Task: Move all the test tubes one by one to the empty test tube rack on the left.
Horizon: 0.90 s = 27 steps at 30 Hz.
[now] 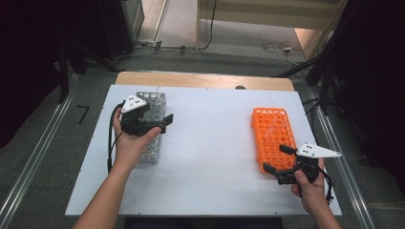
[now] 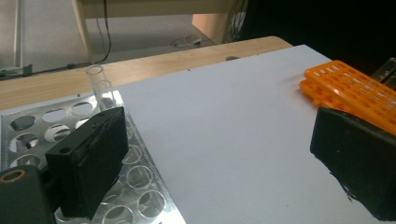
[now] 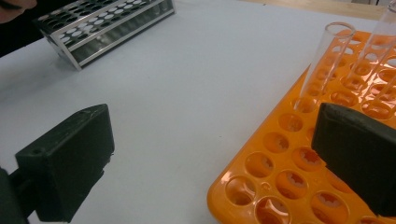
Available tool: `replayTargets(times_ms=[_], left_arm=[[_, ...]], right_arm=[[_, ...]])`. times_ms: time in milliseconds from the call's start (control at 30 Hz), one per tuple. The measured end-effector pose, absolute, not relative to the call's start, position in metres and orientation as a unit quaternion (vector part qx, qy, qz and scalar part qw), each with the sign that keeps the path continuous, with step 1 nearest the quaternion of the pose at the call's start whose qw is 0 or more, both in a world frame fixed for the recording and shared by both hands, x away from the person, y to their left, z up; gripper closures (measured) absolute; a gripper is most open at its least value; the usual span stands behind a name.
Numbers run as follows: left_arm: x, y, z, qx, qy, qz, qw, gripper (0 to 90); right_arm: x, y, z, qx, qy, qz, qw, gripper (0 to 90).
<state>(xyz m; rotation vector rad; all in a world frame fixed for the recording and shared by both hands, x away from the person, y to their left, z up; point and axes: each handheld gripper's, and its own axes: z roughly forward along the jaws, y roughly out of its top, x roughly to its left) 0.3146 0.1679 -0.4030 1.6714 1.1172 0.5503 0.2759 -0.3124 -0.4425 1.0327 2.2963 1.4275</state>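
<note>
- High view: the left gripper (image 1: pixel 160 123) hung over the metal rack (image 1: pixel 152 125), jaws apart and empty, likely poised to take or set a tube.
- The right gripper (image 1: pixel 277 159) sat at the orange rack's (image 1: pixel 270 136) near end, jaws also apart, nothing between them.
- Clear tubes stood in both racks: one (image 2: pixel 98 86) at the metal rack's far corner, two (image 3: pixel 322 63) leaning in the orange.
- The left hand (image 1: pixel 131 143) hid much of the metal rack; the glass barely showed from above.
</note>
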Motion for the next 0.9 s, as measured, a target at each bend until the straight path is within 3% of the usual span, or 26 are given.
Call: replayTargets(times_ms=[567, 833, 900], left_arm=[[0.274, 0.159, -0.419, 0.688, 0.444, 0.2, 0.538, 0.0], [0.263, 0.157, -0.419, 0.689, 0.439, 0.199, 0.542, 0.0], [0.263, 0.156, -0.419, 0.688, 0.438, 0.197, 0.544, 0.0]], right_arm=[[0.31, -0.308, -0.445, 0.382, 0.779, 0.477, 0.139, 4.2], [0.33, -0.304, -0.452, 0.414, 0.774, 0.459, 0.138, 22.1], [0.335, -0.304, -0.455, 0.426, 0.773, 0.453, 0.127, 31.1]])
